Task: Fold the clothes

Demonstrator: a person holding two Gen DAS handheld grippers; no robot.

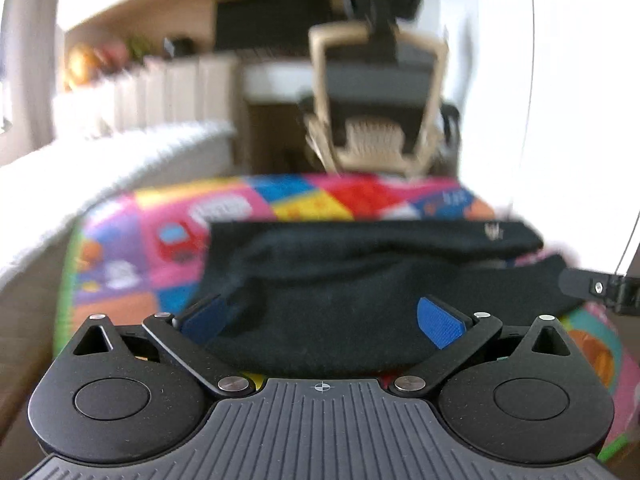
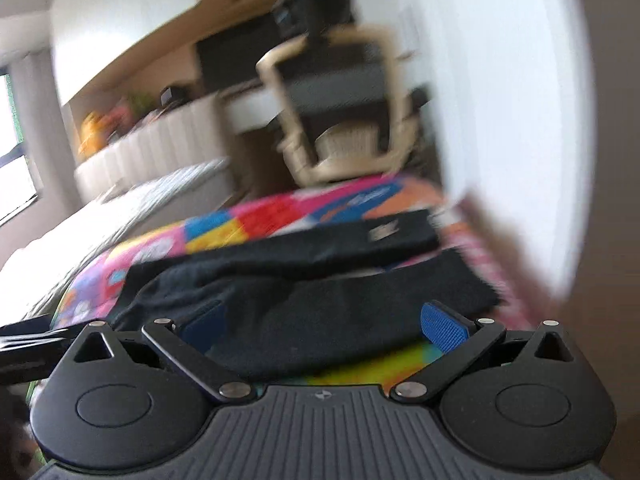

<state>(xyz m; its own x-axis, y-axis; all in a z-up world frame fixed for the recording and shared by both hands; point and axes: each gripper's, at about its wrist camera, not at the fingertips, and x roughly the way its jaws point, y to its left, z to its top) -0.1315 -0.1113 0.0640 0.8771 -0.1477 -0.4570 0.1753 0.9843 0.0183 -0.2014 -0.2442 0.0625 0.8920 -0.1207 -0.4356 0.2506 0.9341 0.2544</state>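
Note:
A black garment (image 1: 360,272) lies in a folded, rumpled pile on a colourful play mat (image 1: 312,196). It has a small white logo at the far right. My left gripper (image 1: 322,316) is open, its blue pads (image 1: 438,320) wide apart just above the garment's near edge, holding nothing. In the right wrist view the same black garment (image 2: 304,300) lies on the mat (image 2: 248,216). My right gripper (image 2: 324,324) is open over its near edge, empty. Part of the other gripper (image 1: 600,290) shows at the right edge of the left wrist view.
A beige office chair (image 1: 376,92) stands beyond the mat, in front of a desk with a dark monitor (image 1: 272,24). A white bed (image 1: 100,168) runs along the left. A white wall (image 2: 500,120) is at the right. Both views are blurred.

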